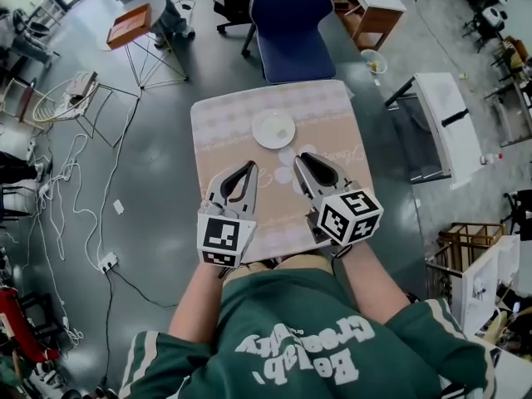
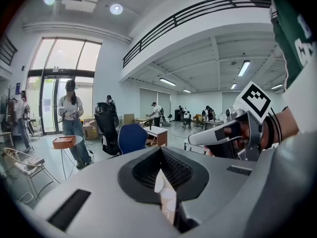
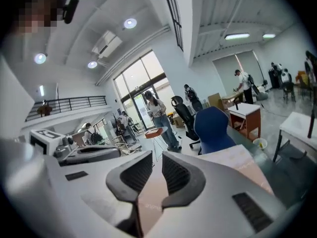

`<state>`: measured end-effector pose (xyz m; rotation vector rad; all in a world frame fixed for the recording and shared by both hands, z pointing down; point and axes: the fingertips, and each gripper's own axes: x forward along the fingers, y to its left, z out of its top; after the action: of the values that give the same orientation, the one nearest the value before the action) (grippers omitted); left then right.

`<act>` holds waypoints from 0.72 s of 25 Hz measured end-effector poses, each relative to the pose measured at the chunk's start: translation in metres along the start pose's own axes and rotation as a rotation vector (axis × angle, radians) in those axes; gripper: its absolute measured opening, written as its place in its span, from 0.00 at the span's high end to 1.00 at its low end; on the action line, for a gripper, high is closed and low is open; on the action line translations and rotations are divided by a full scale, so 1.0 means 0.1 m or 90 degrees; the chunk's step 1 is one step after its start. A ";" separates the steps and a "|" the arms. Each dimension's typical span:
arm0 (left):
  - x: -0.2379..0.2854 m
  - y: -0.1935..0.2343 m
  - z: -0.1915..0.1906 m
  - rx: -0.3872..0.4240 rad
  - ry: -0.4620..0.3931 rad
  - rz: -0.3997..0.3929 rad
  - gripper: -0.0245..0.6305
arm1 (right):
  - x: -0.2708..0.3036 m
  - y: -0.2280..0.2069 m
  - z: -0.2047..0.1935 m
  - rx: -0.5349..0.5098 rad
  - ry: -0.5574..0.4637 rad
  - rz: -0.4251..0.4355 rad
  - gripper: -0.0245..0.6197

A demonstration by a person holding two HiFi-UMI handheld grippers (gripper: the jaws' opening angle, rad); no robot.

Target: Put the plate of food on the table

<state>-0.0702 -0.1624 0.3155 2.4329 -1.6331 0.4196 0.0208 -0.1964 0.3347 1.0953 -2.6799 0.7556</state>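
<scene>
The plate (image 1: 273, 129) already sits flat on the bench (image 1: 218, 123), at its far middle, just on the near side of the blue chair (image 1: 287, 23). Something pale lies on the plate, presumably the food, but it is too small to tell what.

Both grippers hover over the near part of the bench, well apart from the plate. The left gripper (image 1: 249, 165) has its jaws closed tip to tip, with nothing in them. Its own view shows only the patterned cloth (image 1: 249, 106) through the gap below the tips. The right gripper (image 1: 301, 156) has its jaws a narrow slit apart and is also empty, with only cloth showing between them.

The placing looks done, or else not yet begun from some other spot. The frames do not settle which.

If the plate still has to be shifted or set down afresh, neither pair of jaws is wide enough to take its rim, so one should open fully first. The right gripper lies more in line with the plate. It should come in low from the near side and take the near rim squarely. The plate should be kept level so the food does not slide, then lowered until it rests fully on the cloth before the jaws let go. The idle gripper should stay out to the side, clear of the rim.
</scene>
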 end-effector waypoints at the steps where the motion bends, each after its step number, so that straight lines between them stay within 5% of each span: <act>1: -0.01 -0.03 0.04 0.001 -0.005 -0.007 0.95 | -0.02 0.07 0.05 -0.035 -0.005 0.004 0.85; 8: -0.20 -0.12 0.27 0.024 -0.028 -0.046 0.95 | -0.16 0.55 0.31 -0.294 -0.027 0.019 0.86; 18: -0.56 -0.15 0.40 0.045 -0.042 -0.065 0.95 | -0.34 0.98 0.38 -0.427 -0.046 0.062 0.91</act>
<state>-0.0714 -0.1195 0.2596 2.5946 -1.5341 0.3910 -0.0201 -0.1349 0.2523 0.8216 -2.7195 -0.1892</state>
